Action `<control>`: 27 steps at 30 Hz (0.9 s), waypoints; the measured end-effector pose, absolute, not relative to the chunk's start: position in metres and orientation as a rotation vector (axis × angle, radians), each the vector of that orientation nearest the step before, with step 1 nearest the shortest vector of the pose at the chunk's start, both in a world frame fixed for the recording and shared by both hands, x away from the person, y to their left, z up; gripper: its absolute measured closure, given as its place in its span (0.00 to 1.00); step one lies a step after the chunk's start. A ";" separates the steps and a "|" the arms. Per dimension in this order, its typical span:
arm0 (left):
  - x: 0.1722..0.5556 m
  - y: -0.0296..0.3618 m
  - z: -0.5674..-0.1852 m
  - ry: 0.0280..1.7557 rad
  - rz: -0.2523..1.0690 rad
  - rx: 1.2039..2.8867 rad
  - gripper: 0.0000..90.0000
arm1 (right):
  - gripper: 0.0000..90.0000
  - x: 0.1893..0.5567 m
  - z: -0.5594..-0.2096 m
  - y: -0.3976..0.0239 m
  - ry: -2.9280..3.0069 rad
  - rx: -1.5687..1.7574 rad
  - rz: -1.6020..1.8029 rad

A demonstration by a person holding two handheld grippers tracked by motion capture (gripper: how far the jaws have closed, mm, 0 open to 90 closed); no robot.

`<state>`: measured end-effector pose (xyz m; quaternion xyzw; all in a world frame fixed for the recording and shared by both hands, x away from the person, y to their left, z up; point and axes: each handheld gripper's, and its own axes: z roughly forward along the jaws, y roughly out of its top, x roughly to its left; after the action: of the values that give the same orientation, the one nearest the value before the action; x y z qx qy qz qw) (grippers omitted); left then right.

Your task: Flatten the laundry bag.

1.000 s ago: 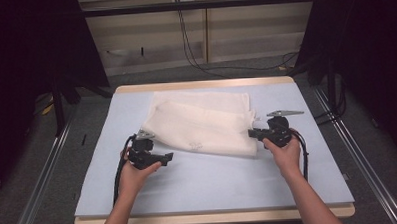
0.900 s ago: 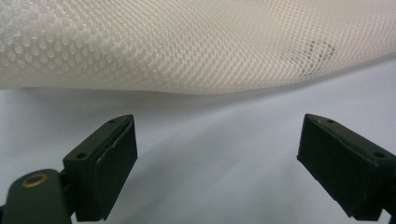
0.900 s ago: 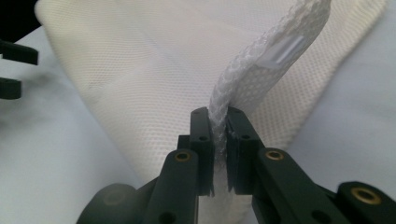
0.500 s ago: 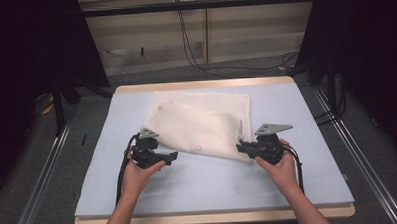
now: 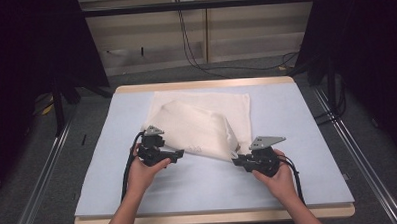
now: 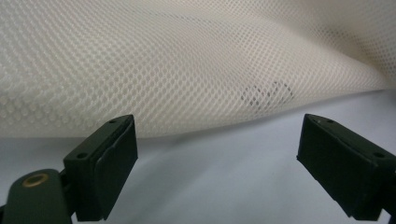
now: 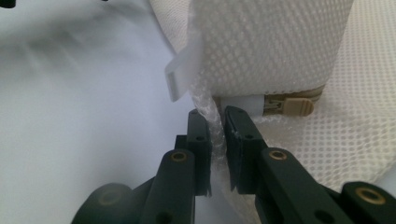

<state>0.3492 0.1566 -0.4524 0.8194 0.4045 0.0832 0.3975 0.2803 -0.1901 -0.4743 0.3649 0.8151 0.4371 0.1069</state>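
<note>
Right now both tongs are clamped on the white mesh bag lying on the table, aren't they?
Not both. The right tongs are shut on the mesh bag, but the left gripper view shows the left tongs wide open, the bag just beyond them. The bag does lie on the table.

Black cables [image 5: 194, 47] hang down the wall behind the table [image 5: 307, 138].

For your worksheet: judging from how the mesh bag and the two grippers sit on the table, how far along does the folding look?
Done: one corner of the mesh bag is already lifted over the flat part. In hand: the right gripper is shut on the bag's edge beside the zipper pull. Left: the left gripper is open, short of the mesh, so the fold is not yet laid flat on the table.
</note>
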 end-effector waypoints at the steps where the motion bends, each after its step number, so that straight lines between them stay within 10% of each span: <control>1: 0.349 0.154 -0.451 1.022 0.215 2.075 0.13 | 0.89 0.280 -0.475 -0.189 2.409 1.056 1.283; 27: 0.358 0.101 -0.437 0.925 0.065 2.019 0.16 | 0.87 0.265 -0.481 -0.171 2.502 0.882 1.095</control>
<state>0.3583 0.1006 -0.4373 0.8144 0.3730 0.0260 0.4438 0.2650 -0.1714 -0.4809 0.3045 0.8637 0.3780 0.1356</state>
